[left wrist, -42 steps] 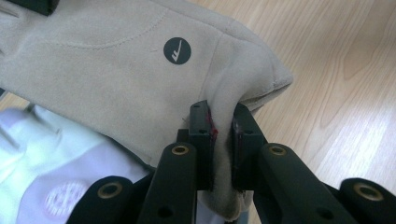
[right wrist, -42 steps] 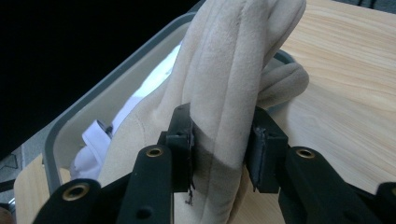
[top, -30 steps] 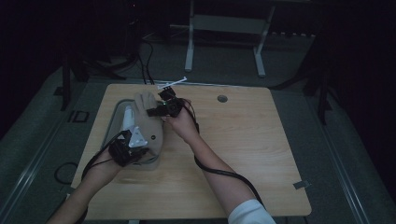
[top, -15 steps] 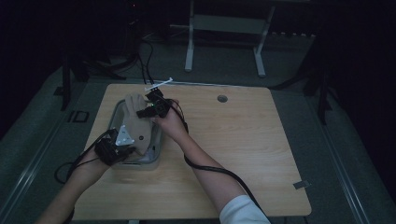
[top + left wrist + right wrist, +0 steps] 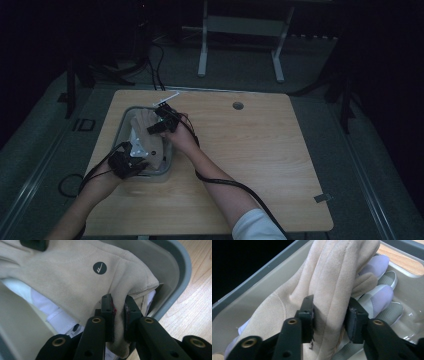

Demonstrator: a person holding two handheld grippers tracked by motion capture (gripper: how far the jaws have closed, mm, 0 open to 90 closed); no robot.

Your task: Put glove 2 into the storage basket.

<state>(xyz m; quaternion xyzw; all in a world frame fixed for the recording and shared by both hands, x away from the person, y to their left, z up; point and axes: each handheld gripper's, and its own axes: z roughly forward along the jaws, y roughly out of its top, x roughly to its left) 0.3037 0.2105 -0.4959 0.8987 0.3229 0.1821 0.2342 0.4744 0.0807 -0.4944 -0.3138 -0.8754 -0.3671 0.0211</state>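
Suede glove [image 5: 75,282] felt soft and limp; I pinched its cuff with left hand-held gripper [image 5: 119,312], while right hand-held gripper [image 5: 331,320], jaws just easing apart, loosely straddled the fingers over the tub [image 5: 167,167].

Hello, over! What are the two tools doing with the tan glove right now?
Left tool clamped on the tan glove cuff edge. Right tool just loosening around its fingers. Glove going into grey bin, onto a white glove.

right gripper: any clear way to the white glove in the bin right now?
Probably not. The beige glove sits between the right gripper jaws and covers most of the white glove inside the bin; only its fingertips poke out beyond.
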